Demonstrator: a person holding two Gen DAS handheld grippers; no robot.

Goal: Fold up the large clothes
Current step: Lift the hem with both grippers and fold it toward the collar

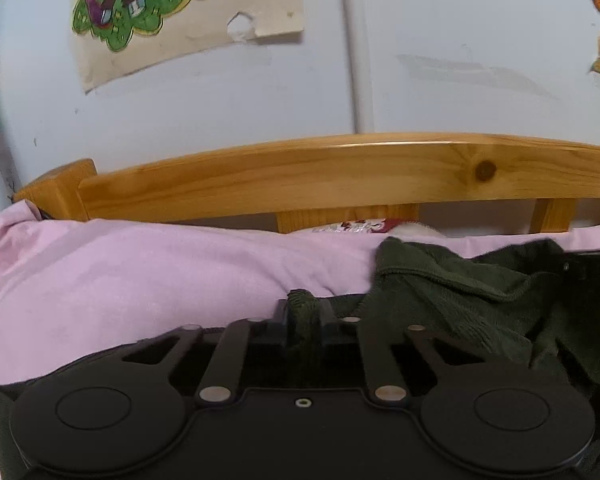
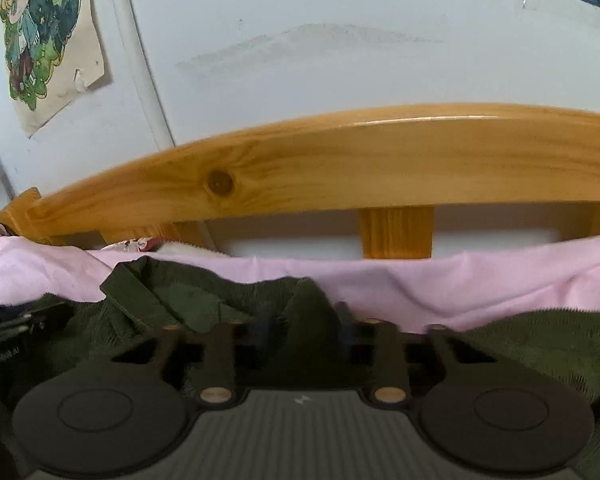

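Left gripper [image 1: 302, 312] clamps a ribbed fold of dark green knitted garment [image 1: 460, 292]; right gripper [image 2: 302, 320] pinches another bunch [image 2: 300, 312], on the pink sheet [image 1: 140, 272] near its far edge.

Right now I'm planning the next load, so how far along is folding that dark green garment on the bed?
Early. Done: both hand-held grippers have pinched the dark green garment, left hand-held gripper and right hand-held gripper. In hand: fabric is bunched between them over the pink bedding. Left: no neat fold shows yet.

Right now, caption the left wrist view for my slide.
Left gripper pinches dark green garment over pink bedding.
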